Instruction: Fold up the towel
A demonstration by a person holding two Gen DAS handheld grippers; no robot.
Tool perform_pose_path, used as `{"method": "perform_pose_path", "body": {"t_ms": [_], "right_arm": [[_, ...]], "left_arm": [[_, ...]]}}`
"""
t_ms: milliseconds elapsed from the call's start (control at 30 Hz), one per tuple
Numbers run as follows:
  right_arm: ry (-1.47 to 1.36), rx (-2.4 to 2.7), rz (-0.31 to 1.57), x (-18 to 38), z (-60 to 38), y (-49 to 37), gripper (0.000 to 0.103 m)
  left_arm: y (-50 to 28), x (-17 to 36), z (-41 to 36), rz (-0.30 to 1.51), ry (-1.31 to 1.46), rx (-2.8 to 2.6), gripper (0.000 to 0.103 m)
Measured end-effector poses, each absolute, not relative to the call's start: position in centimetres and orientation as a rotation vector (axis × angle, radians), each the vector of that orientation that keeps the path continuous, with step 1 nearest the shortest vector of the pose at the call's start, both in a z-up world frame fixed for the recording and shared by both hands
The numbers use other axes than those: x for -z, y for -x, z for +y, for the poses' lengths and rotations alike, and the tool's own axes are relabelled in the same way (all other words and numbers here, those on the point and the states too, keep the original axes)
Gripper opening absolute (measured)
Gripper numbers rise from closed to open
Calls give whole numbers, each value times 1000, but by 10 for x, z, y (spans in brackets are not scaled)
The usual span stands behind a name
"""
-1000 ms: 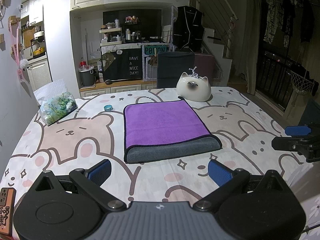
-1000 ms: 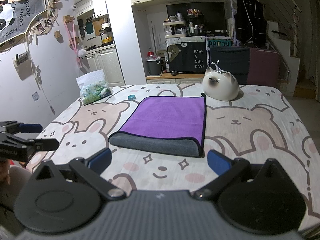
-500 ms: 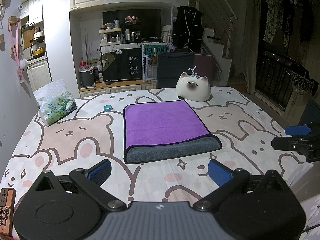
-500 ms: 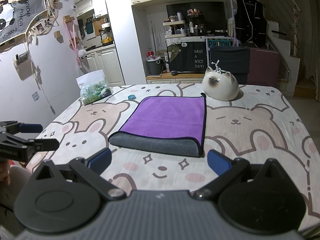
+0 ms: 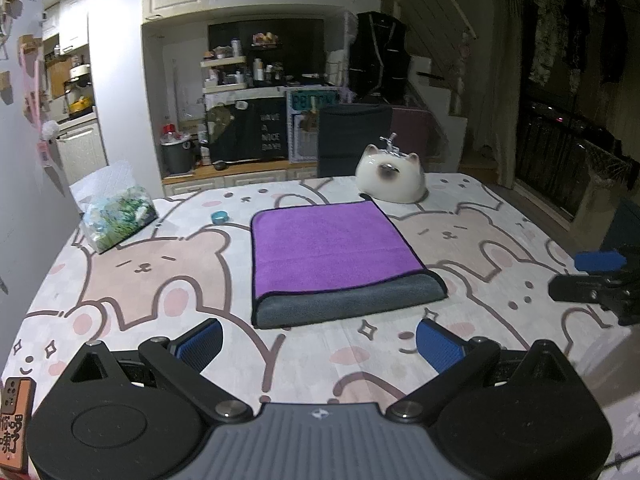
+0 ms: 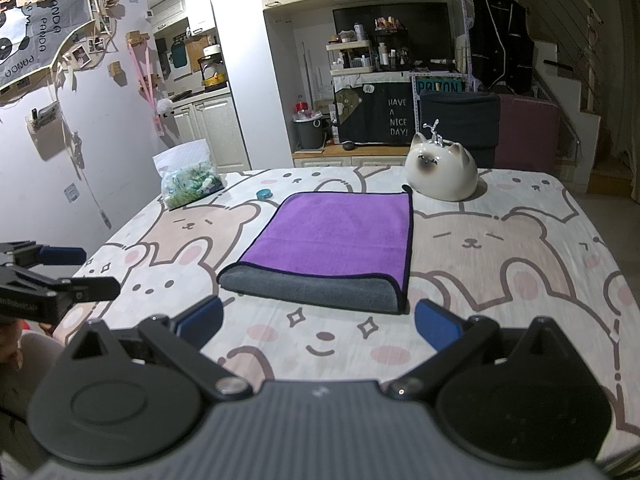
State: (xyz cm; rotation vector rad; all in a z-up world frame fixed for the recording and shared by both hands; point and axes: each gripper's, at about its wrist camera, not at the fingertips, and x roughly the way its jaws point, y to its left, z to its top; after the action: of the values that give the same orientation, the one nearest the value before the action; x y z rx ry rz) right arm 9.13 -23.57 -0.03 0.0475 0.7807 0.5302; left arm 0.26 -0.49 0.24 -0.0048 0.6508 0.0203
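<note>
A purple towel [image 5: 332,244] with a grey underside lies folded on the bear-print table, its grey folded edge [image 5: 348,306] nearest me; it also shows in the right wrist view [image 6: 336,236]. My left gripper [image 5: 318,344] is open and empty, just short of the towel's near edge. My right gripper [image 6: 318,326] is open and empty, also just short of that edge. The right gripper appears at the right edge of the left wrist view [image 5: 592,280]; the left gripper appears at the left edge of the right wrist view [image 6: 52,276].
A white cat-shaped ceramic [image 5: 390,180] stands behind the towel's far right corner. A bag of green and white items [image 5: 116,216] sits at the far left. A small teal cap [image 5: 219,217] lies left of the towel. A phone [image 5: 14,420] lies at the near left edge.
</note>
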Motion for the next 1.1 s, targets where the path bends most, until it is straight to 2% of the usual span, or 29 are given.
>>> {"method": "perform_pose_path", "body": {"t_ms": [533,1100], "right_arm": [[-52,-558,732,-9,-231,-118,103],[17,-503,648,10,-219,-186,103]], "left_arm": [[-47,-21,-6,597,-7,-24,103],[-136,-16,32,534,14,-76,103]]}}
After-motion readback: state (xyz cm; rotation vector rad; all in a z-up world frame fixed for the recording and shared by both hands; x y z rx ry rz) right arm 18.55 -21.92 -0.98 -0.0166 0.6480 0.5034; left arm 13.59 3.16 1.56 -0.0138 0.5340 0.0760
